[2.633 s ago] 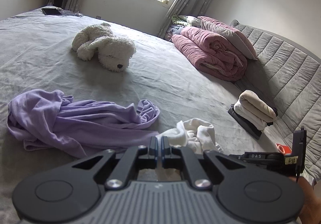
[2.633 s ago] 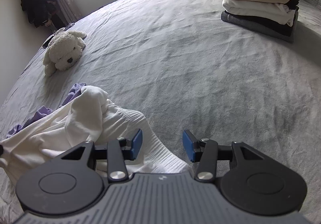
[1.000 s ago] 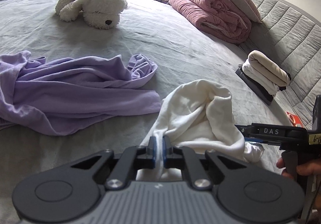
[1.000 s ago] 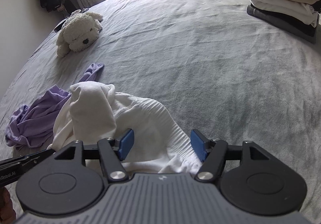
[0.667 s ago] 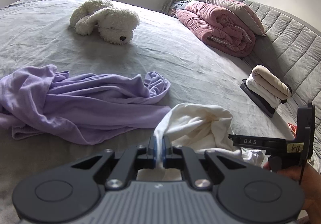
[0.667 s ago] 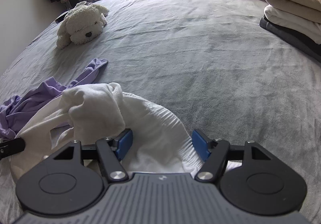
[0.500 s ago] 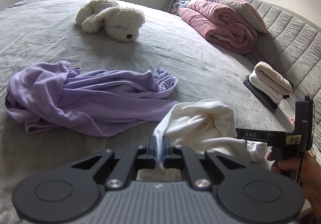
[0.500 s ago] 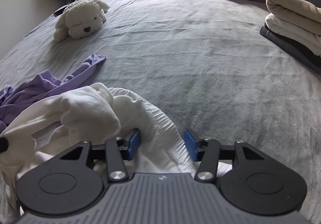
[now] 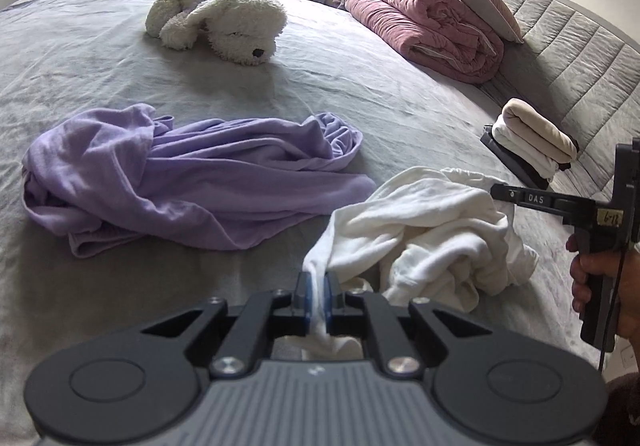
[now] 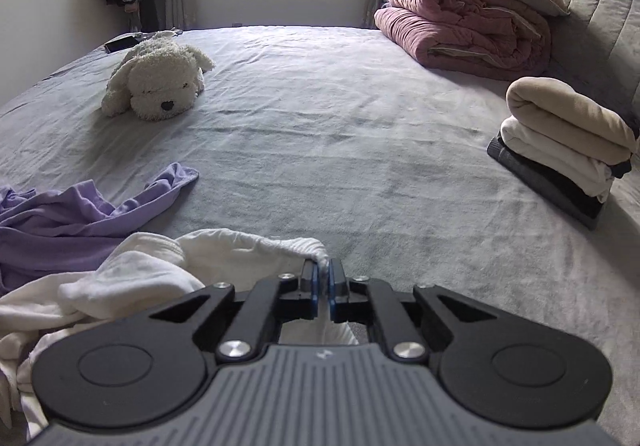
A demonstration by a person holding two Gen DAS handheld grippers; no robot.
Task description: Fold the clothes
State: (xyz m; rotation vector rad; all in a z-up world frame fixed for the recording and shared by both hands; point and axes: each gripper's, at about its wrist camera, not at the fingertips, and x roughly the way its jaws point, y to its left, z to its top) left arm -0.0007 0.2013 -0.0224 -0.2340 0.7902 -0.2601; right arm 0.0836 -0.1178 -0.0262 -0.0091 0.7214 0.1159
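Note:
A crumpled white garment (image 9: 432, 230) lies on the grey bed, bunched in the near middle. My left gripper (image 9: 316, 282) is shut on a pinched fold of its near edge. My right gripper (image 10: 323, 274) is shut on the ribbed edge of the same white garment (image 10: 168, 266); in the left wrist view the right gripper (image 9: 500, 190) reaches into the cloth from the right, held by a hand (image 9: 600, 282). A rumpled purple garment (image 9: 180, 174) lies left of the white one, also visible as the purple garment (image 10: 80, 214) at the left edge.
A stack of folded clothes (image 10: 560, 142) sits at the right by the grey padded headboard (image 9: 580, 58). A white plush dog (image 10: 156, 78) lies at the far left, a rolled pink quilt (image 10: 464, 34) at the far right. Grey bedsheet (image 10: 340, 134) stretches between them.
My right gripper has shut on the white garment's ribbed edge; half a second ago its fingers stood apart over the cloth. The left gripper keeps its hold and the white cloth has spread slightly.

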